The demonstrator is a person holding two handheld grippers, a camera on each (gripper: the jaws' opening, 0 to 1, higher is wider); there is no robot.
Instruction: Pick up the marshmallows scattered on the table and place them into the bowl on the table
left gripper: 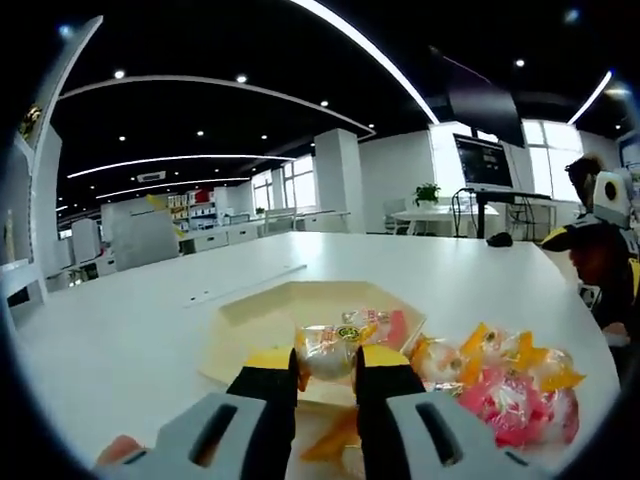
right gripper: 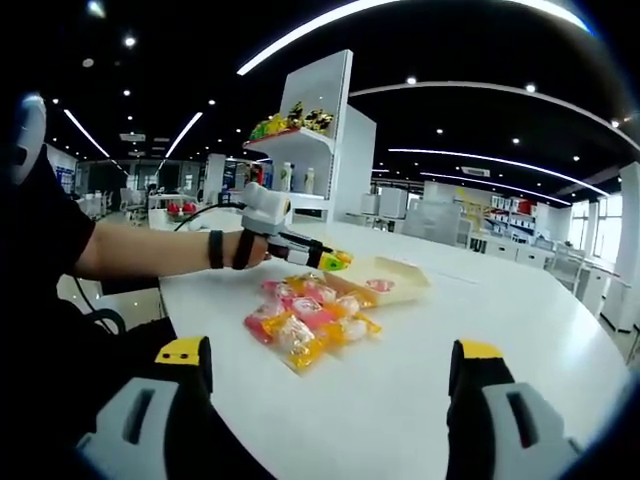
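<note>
The left gripper point(left gripper: 327, 378) is clamped on a wrapped marshmallow point(left gripper: 330, 350), held over the near rim of the bowl point(left gripper: 262, 300), a shallow, pale, angular dish on the white table point(left gripper: 150, 330). The right gripper point(right gripper: 330, 365) hangs wide apart and empty, well back from the pile point(right gripper: 305, 325) of wrapped marshmallows lying just beside the bowl point(right gripper: 400, 275). The likely slip: the sweet sits right at the edge, so letting go here could drop it onto the rim or outside, back among the others; the slick wrapper could also cling to a pad point(left gripper: 272, 360) and drag. The bowl is light-looking and might skid if nudged. Whether the marshmallow is above the bowl's inside or still short of it is hard to judge, since the jaws cover the near rim. A second wrapper point(left gripper: 385, 325) seems to lie in the bowl behind, partly hidden. The pile's count is unclear, the wrappers overlapping, and the left gripper point(right gripper: 335, 259) is small in the right gripper view
</note>
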